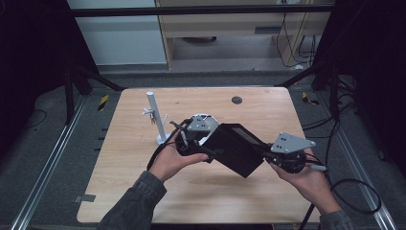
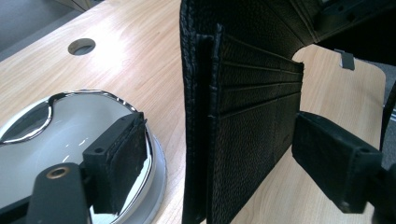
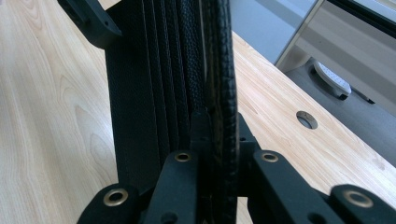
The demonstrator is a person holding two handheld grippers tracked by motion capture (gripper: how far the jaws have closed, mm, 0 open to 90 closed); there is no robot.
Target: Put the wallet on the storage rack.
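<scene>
**Inspector:** At the centre of the worktop (image 1: 143, 191), what was in hand?

**Assessor:** A black wallet (image 1: 237, 148), lifted clear of the wood and spread open between both tongs. The right tongs (image 1: 265, 152) were clamped tight on one leather edge; in the right gripper view the jaws stood closed, with the wallet's edge (image 3: 219, 93) pinched between them. The left tongs (image 1: 203, 143) stood wide open, the card-slot panel (image 2: 252, 126) between the jaws and neither pad seen touching it.

**Inspector:** Position relative to the tongs?

**Assessor:** The wallet ran from the right tongs toward ten o'clock and reached the left tongs. A shiny round dish (image 2: 56, 140) sat just at nine o'clock of the wallet, and a white stand (image 1: 157, 120) farther off at ten.

**Inspector:** Recommended handling?

**Assessor:** In my judgement, close the left tongs squarely on the panel edge, not the slots. Hold the right grip firm and keep the leather off the dish.
</scene>
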